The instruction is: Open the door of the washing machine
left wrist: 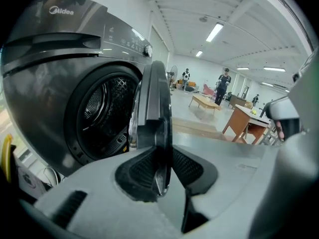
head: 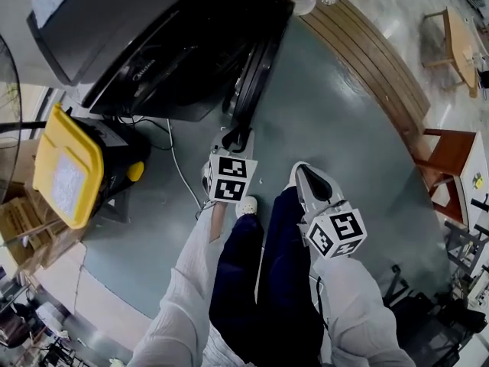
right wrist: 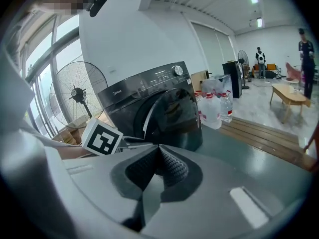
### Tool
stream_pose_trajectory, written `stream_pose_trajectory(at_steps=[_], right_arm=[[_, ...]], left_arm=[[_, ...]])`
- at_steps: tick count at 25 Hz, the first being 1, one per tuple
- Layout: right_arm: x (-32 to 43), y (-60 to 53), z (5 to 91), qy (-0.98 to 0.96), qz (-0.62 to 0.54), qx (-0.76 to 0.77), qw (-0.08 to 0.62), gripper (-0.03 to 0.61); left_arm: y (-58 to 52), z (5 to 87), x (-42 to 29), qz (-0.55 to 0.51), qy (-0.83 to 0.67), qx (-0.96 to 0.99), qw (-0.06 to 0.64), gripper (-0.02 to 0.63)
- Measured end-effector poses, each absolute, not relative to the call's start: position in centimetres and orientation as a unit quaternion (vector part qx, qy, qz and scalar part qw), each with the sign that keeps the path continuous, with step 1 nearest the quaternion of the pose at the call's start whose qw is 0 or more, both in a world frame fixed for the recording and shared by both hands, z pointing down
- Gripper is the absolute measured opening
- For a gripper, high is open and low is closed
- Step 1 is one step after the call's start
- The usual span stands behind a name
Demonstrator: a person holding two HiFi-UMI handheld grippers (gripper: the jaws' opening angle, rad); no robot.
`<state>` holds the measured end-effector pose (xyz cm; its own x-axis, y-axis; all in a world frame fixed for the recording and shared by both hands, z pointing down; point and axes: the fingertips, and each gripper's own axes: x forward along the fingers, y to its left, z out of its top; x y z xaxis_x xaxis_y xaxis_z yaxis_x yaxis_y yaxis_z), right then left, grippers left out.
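Observation:
The dark washing machine (head: 145,44) stands at the top of the head view, and its round door (head: 254,75) is swung out edge-on towards me. My left gripper (head: 235,138) is shut on the door's rim. In the left gripper view the door's edge (left wrist: 154,108) is pinched between the black pads (left wrist: 137,171), and the open drum (left wrist: 99,113) shows to its left. My right gripper (head: 307,173) hangs further right over the floor, apart from the door. Its jaws (right wrist: 159,151) are shut with nothing in them. That view also shows the machine (right wrist: 144,96) and the open door (right wrist: 174,118).
A yellow-lidded bin (head: 67,167) and loose cables (head: 177,167) lie left of the machine. Water bottles (right wrist: 214,108) stand to its right by a wooden floor strip (head: 374,60). A wooden chair (head: 447,155) is at the right, a standing fan (right wrist: 75,91) behind. My own legs (head: 260,281) are below.

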<state>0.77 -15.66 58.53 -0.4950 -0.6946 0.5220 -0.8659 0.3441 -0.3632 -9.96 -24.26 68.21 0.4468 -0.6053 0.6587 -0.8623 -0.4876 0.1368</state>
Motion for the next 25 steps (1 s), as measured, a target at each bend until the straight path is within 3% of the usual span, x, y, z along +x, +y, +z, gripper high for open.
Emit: stream_pose_trajectory(at_steps=[25], right_arm=[[11.9, -16.4, 59.6, -0.810, 0.325, 0.466, 0.141, 0.008]], left_arm=[[-21.5, 68.3, 1.8, 0.258, -0.464, 0.805, 0.265, 0.114]])
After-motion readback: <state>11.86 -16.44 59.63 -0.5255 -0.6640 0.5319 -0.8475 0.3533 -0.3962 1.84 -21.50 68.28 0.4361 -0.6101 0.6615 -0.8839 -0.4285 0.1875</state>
